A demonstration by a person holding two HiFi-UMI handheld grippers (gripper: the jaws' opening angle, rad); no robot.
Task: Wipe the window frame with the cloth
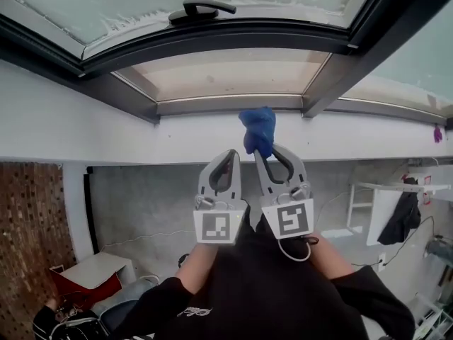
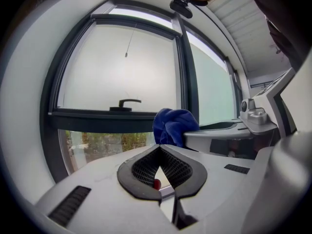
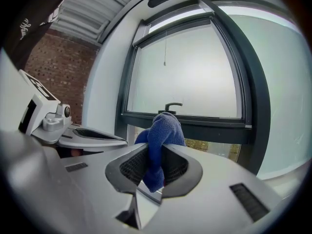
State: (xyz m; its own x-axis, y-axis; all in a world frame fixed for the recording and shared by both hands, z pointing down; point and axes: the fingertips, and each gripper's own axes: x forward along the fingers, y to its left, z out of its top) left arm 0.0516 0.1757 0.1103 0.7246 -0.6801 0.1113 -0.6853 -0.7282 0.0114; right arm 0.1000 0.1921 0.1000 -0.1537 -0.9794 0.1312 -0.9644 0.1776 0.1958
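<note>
Your left gripper [image 1: 228,156] points up at the white ledge [image 1: 106,129], its fingers [image 2: 141,167] pressed together at the tips with nothing between them. Just beside it, your right gripper [image 1: 272,154] has its fingers clamped on the blue cloth [image 1: 258,128]. The cloth bunches up past the fingertips and shows in front of the ledge, just under the dark window frame [image 1: 226,105]. Whether it touches the ledge cannot be told.

Brown brick wall [image 1: 32,218] at lower left, red box [image 1: 83,286] just beside a low white cabinet [image 1: 102,264], dark garment [image 1: 402,218] hanging at a white shelf [image 1: 393,187] on the right, green foliage [image 2: 105,143] beyond the lower glass.
</note>
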